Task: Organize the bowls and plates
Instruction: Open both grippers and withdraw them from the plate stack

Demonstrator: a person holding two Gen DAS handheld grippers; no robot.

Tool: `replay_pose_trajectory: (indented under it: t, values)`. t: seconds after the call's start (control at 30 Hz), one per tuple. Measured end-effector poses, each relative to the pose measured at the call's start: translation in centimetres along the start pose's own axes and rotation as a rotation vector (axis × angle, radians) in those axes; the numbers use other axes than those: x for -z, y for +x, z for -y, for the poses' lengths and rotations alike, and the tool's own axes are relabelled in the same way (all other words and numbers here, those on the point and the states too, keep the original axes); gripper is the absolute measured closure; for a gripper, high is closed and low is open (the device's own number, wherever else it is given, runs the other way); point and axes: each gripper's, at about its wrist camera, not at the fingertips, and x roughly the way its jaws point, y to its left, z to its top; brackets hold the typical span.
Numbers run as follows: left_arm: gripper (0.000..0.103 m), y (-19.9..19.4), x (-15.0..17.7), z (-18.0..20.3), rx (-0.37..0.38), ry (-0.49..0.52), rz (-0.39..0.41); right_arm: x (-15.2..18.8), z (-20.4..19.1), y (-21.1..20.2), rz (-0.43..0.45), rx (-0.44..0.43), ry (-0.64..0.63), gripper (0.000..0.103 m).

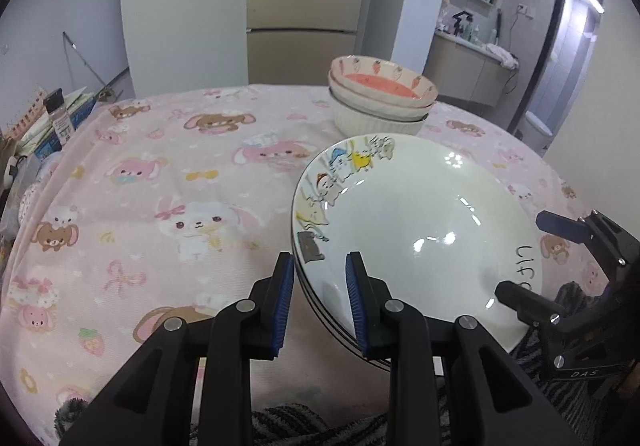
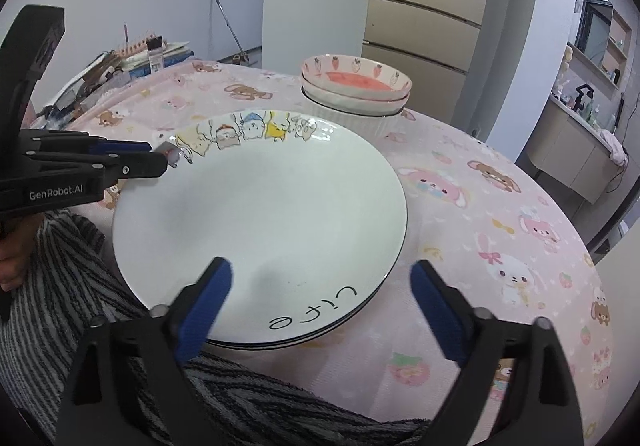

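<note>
A stack of white plates [image 1: 420,214] with cartoon animals and the word "Life" on the rim lies on the pink tablecloth near the front edge; it also shows in the right wrist view [image 2: 272,230]. My left gripper [image 1: 318,302] straddles the stack's left rim, its jaws apart and not clamped; the right wrist view shows it too [image 2: 156,158]. My right gripper [image 2: 320,310] is wide open over the stack's near rim; it appears in the left wrist view [image 1: 532,258]. A stack of bowls [image 1: 380,98] with a strawberry-pattern bowl on top stands behind the plates [image 2: 356,90].
The round table [image 1: 160,186] carries a pink cartoon cloth. Books, a small bottle [image 1: 58,114] and clutter sit at its far left edge. A striped grey garment [image 2: 80,286] lies at the near edge. A fridge and wall stand behind the table.
</note>
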Motion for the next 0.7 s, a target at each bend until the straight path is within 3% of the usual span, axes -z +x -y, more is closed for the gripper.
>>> replay_pose_trajectory:
  t: [0.03,0.1,0.13,0.17,0.37,0.6,0.7]
  values:
    - [0.074,-0.2,0.1,0.1,0.003,0.005,0.005,0.0,0.1,-0.2,0.008,-0.007,0.003,0.002]
    - [0.058,-0.5,0.1,0.2,0.004,0.012,0.020,0.0,0.3,-0.6,0.029,-0.018,0.012,0.000]
    - [0.026,-0.7,0.1,0.3,0.005,0.014,0.028,0.0,0.4,-0.8,0.040,-0.018,0.016,0.000]
    - [0.003,-1.1,0.0,0.3,0.011,0.015,0.049,0.0,0.5,-1.0,0.051,-0.019,0.019,0.000]
    - [0.000,-4.5,0.0,0.9,0.026,0.050,0.199,-0.4,0.3,-2.4,0.131,0.002,0.008,0.000]
    - [0.000,-8.0,-0.3,1.6,0.023,0.086,0.305,-1.6,-0.7,-5.3,0.244,0.078,-0.037,0.000]
    - [0.000,-9.9,-0.8,1.7,0.030,0.089,0.350,-2.2,-0.6,-7.0,0.296,0.059,-0.020,0.000]
